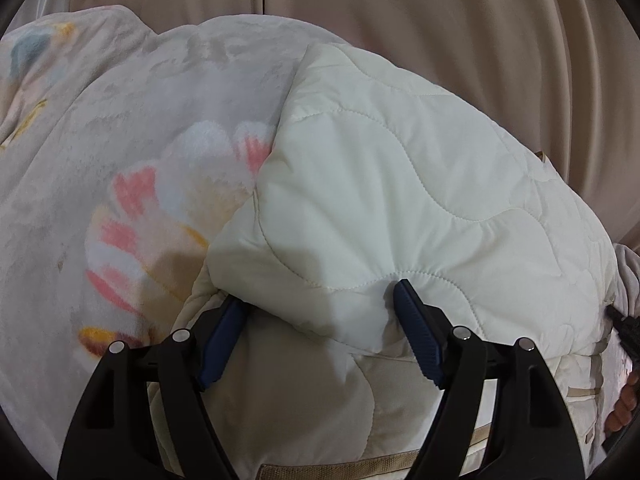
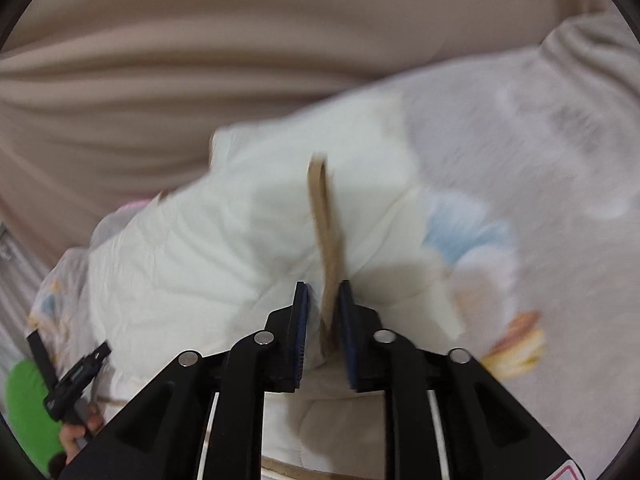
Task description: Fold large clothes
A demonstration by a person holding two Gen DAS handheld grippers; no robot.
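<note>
Black claw (image 1: pixel 316 304), ridged blue pads (image 1: pixel 416 336)

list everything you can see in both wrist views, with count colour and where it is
quilted garment: one, cream with tan trim, folded over on the blanket, in front of both grippers
tan trim strip: one, brown-tan, running along the garment edge into the right gripper
fleece blanket: one, pale grey with pink, yellow and blue flower print, spread under the garment
curtain: one, beige, hanging in folds behind
green thing: one, bright green, lower left of the right wrist view, too blurred to name
left gripper: one, black with blue pads, open, pressed against the garment fold
right gripper: one, black with blue pads, shut on the tan trim strip
</note>
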